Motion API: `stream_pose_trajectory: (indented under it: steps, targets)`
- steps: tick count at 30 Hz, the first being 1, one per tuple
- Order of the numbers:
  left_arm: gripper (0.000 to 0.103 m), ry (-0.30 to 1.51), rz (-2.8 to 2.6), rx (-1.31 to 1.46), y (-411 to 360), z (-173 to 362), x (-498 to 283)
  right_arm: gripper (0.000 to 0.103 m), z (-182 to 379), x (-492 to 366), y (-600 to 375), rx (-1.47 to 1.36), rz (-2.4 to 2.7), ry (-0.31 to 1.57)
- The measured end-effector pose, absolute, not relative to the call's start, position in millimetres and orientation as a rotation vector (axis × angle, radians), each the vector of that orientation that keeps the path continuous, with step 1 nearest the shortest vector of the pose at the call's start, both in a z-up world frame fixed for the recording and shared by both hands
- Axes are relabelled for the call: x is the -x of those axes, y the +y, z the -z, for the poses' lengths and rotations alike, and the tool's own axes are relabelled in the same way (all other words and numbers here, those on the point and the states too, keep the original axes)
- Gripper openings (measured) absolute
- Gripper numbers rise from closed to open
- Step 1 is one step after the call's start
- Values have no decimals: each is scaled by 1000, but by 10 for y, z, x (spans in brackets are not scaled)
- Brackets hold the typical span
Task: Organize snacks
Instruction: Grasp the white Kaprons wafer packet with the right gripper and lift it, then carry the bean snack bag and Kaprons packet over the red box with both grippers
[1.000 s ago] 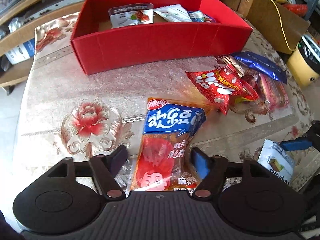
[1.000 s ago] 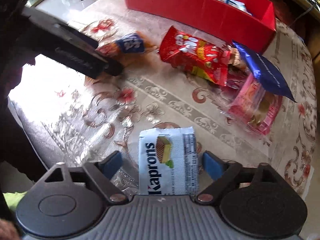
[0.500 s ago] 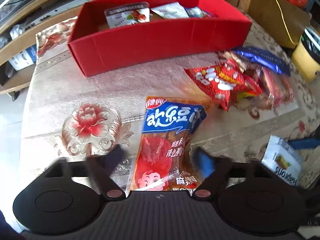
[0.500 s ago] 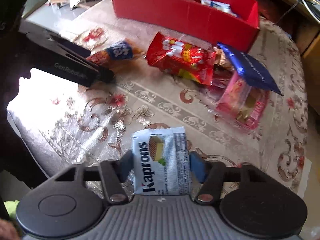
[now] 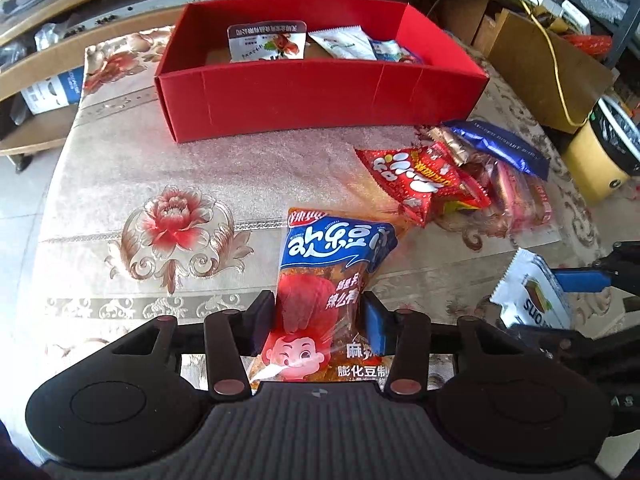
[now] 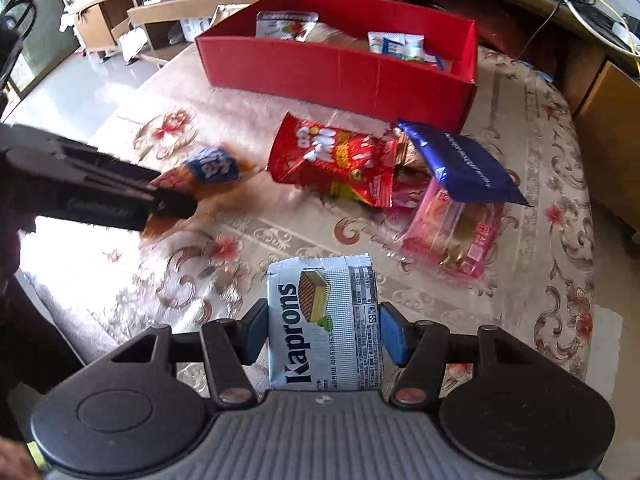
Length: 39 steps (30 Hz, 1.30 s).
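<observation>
My left gripper [image 5: 318, 320] is shut on an orange and blue bean snack bag [image 5: 328, 276], held just above the table; it also shows in the right wrist view [image 6: 208, 172]. My right gripper [image 6: 322, 332] is shut on a white Kaprons wafer pack [image 6: 324, 320], lifted off the cloth; the pack shows at the right in the left wrist view [image 5: 532, 300]. The red box [image 5: 320, 96] stands at the back with several packets inside; it also shows in the right wrist view [image 6: 340, 68].
A pile of loose snacks lies right of centre: a red chip bag [image 6: 332, 160], a dark blue bag [image 6: 468, 168] and a pink pack [image 6: 456, 232]. A yellow bin [image 5: 600, 160] and cardboard box [image 5: 548, 64] stand beyond the table's right edge.
Both grippers closed on their packs, the bean snack bag and the wafer pack, and lifted them. Both views have pulled back, showing more of the red box.
</observation>
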State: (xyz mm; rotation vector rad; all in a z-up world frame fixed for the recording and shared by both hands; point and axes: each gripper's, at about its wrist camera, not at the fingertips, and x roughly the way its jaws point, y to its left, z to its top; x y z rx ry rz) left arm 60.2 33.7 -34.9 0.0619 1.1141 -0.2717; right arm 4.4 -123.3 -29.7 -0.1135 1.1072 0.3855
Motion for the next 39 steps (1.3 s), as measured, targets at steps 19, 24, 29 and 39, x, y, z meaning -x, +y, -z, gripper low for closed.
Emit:
stream_pose_trajectory:
  steps: [19, 24, 29, 39]
  targets:
    - [84, 1114, 208, -154, 103, 545, -719, 56, 435, -199, -1227, 113, -361, 1157]
    - [56, 1109, 236, -154, 96, 458, -631, 56, 414, -196, -1228, 117, -357, 1149]
    - [52, 1115, 254, -89, 184, 367, -590, 55, 332, -203, -1252, 92, -355, 1118]
    - [52, 1028, 275, -8, 162, 79, -523, 55, 133, -303, -1296, 27, -327, 1045]
